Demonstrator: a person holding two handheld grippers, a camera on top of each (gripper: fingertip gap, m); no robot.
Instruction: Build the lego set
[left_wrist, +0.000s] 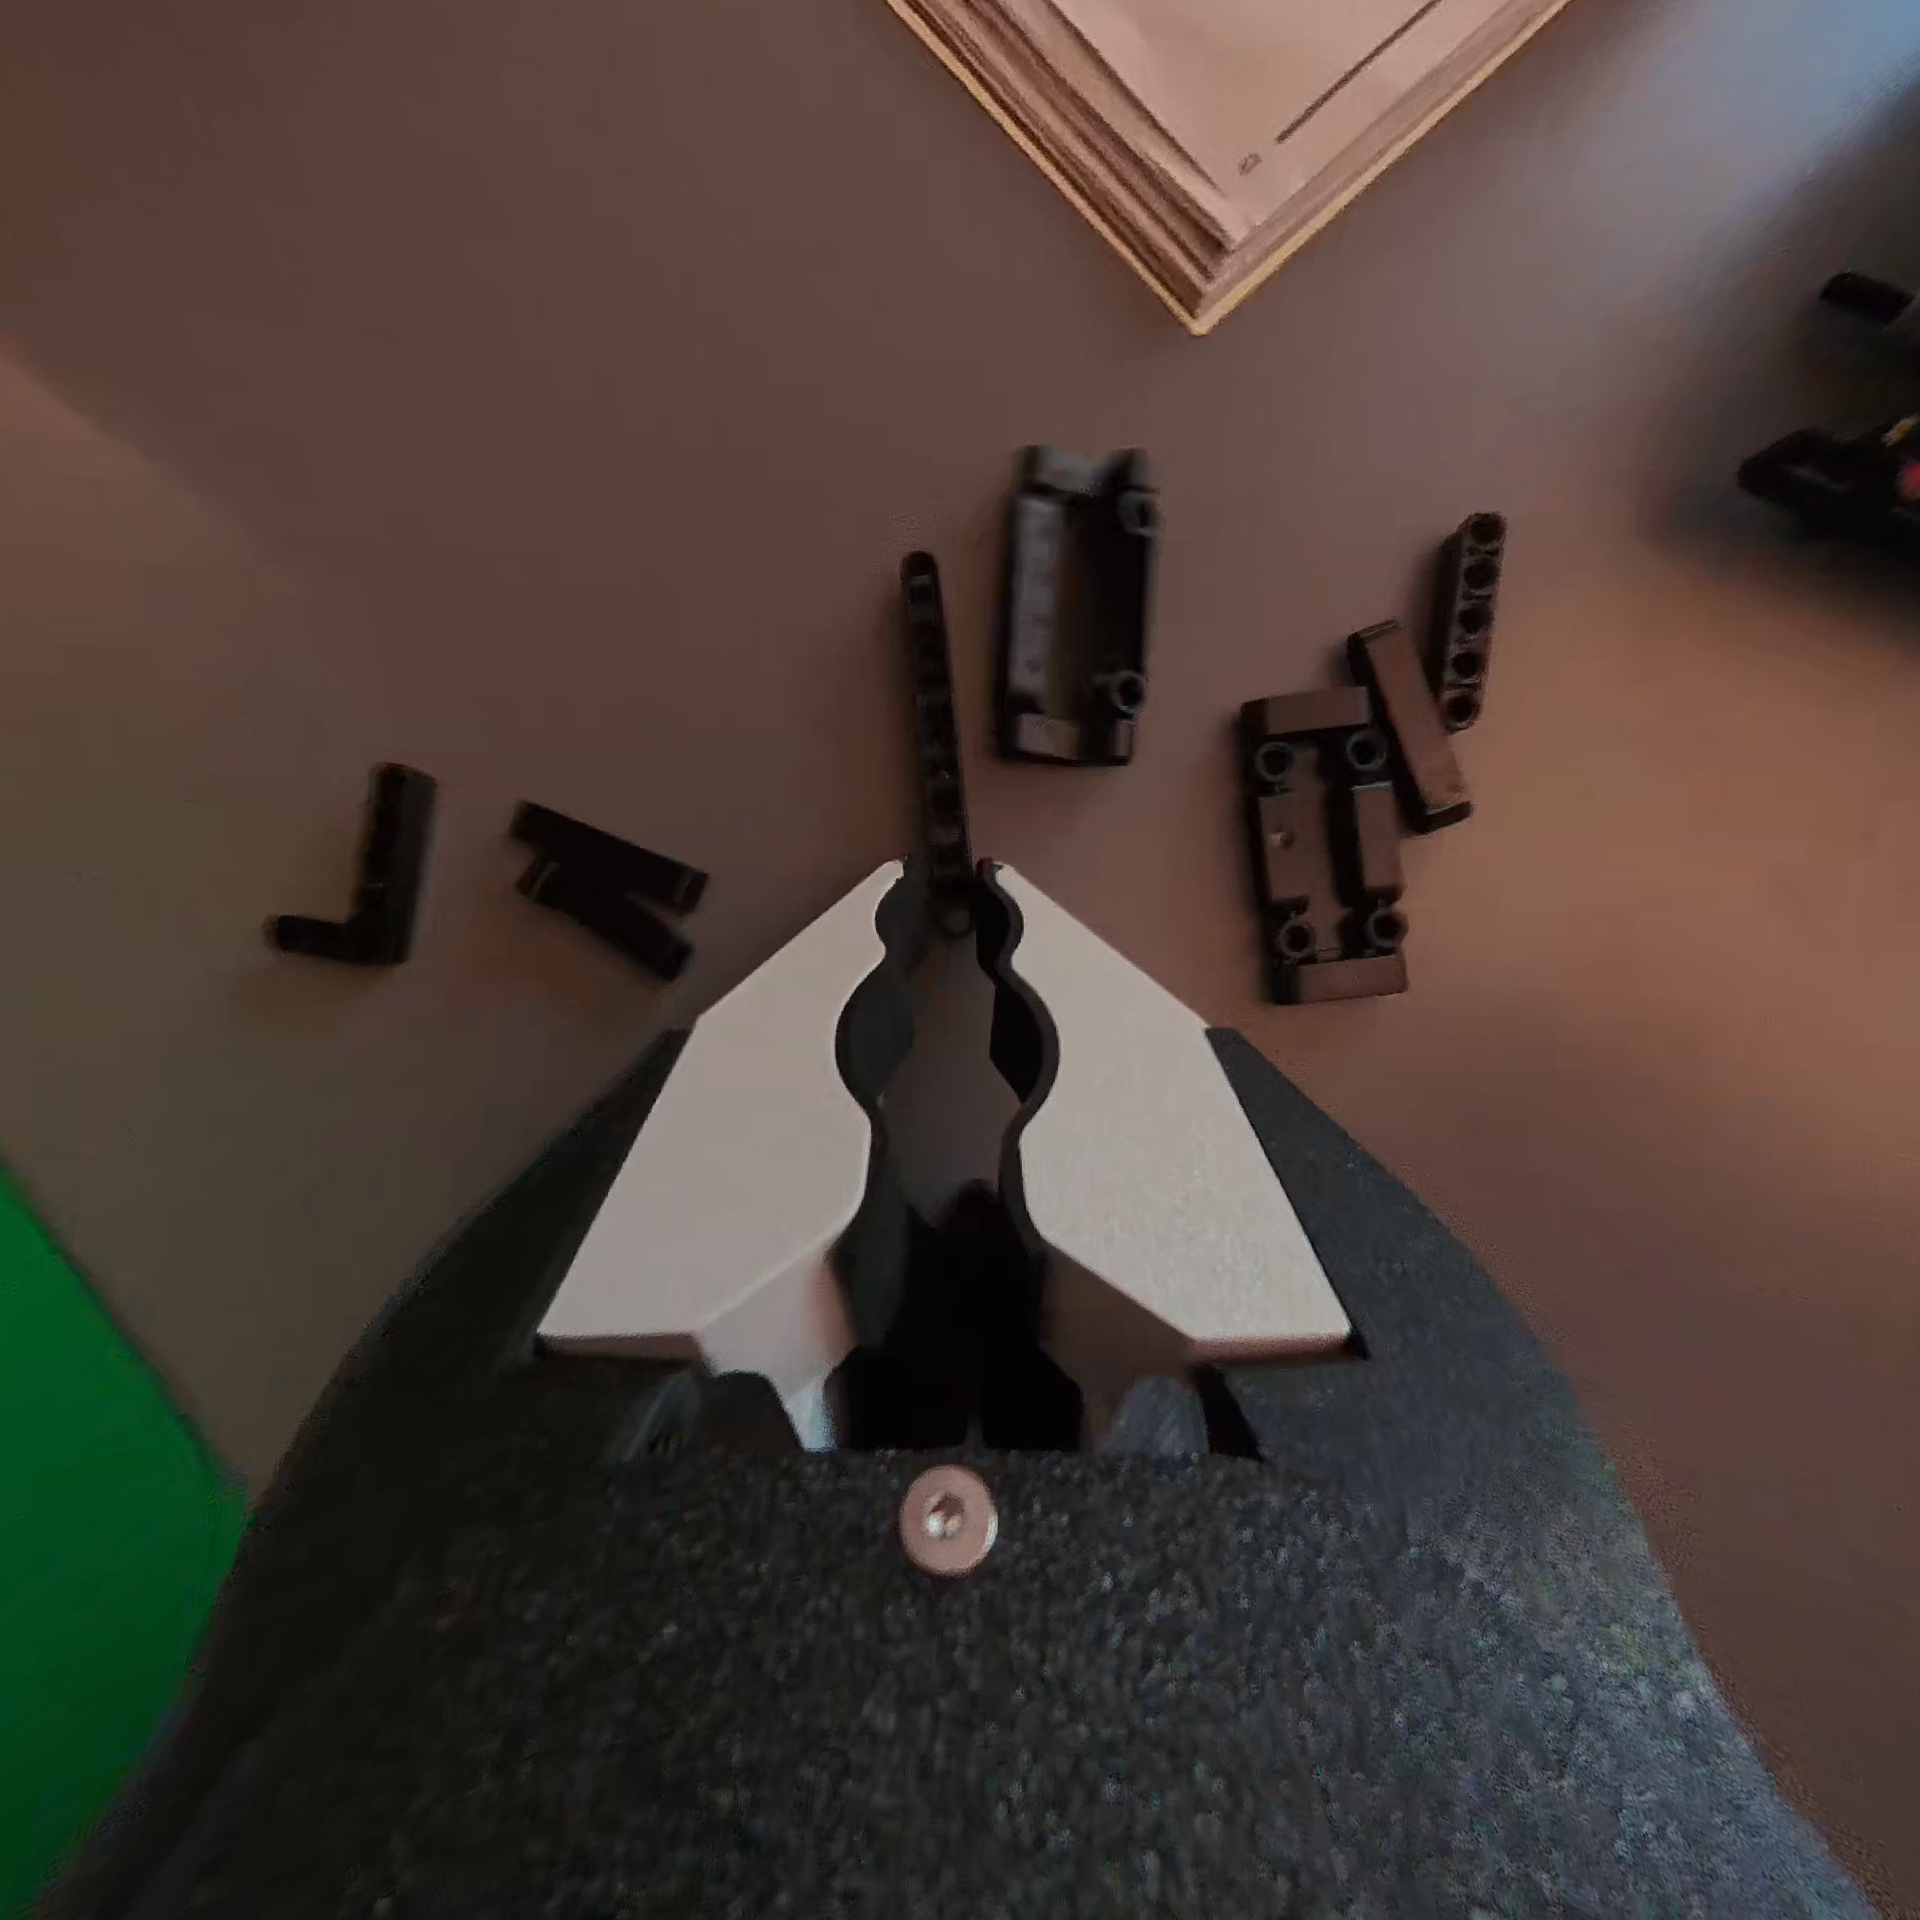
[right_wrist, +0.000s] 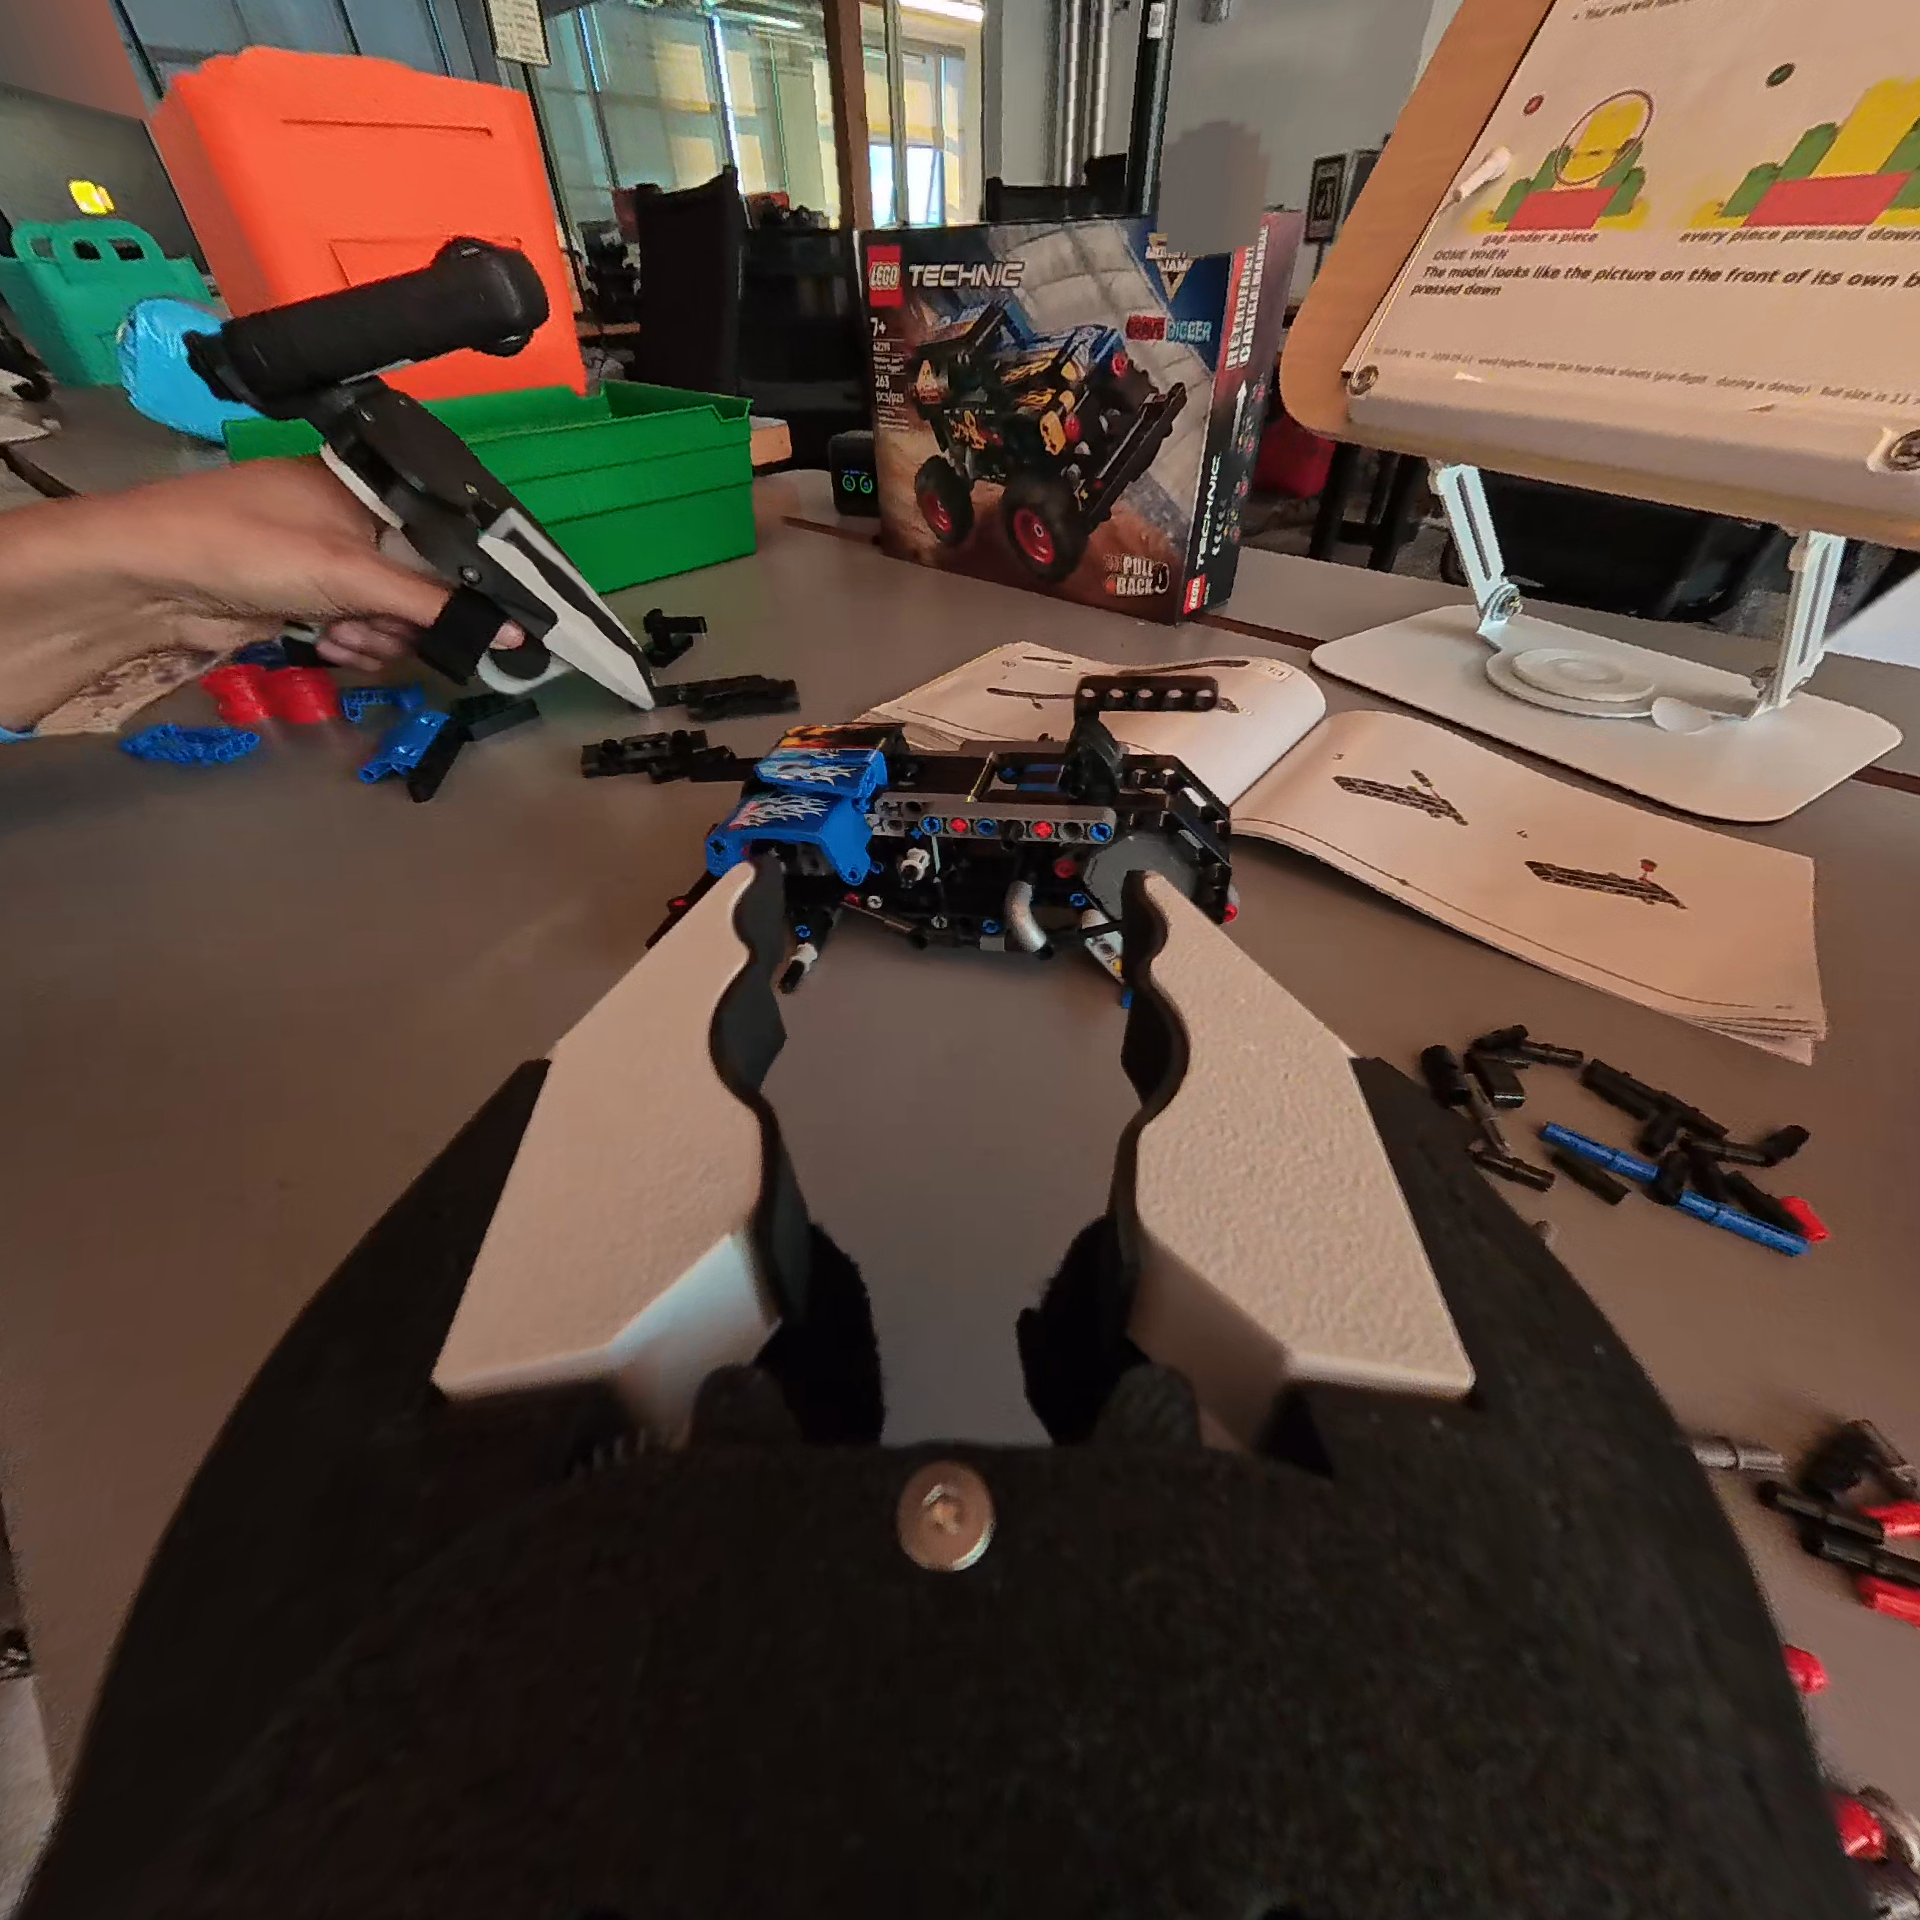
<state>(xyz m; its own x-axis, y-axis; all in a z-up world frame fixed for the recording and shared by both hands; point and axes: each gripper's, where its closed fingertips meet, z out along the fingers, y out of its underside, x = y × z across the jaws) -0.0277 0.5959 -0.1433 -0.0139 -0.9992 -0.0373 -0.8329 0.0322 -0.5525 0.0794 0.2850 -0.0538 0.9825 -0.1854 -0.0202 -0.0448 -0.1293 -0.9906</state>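
My left gripper (left_wrist: 948, 878) is shut on the near end of a long thin black beam (left_wrist: 930, 686), which points away over the table. Black panels (left_wrist: 1075, 603) (left_wrist: 1325, 847) and short black beams (left_wrist: 603, 888) lie around it. In the right wrist view the left gripper (right_wrist: 639, 698) tips down at a cluster of black pieces (right_wrist: 727, 694), held by a hand (right_wrist: 187, 582). My right gripper (right_wrist: 940, 914) is open and empty, its fingertips just in front of the half-built black and blue truck chassis (right_wrist: 977, 831).
An open instruction booklet (right_wrist: 1455, 821) lies behind the chassis; its corner shows in the left wrist view (left_wrist: 1226, 135). The set's box (right_wrist: 1049, 405), a green bin (right_wrist: 623, 468), an orange box (right_wrist: 353, 197) and a stand with a sheet (right_wrist: 1621, 229) stand behind. Loose pins (right_wrist: 1642, 1132) lie right; blue and red parts (right_wrist: 301, 707) left. Left tips to right tips: about 35 cm.
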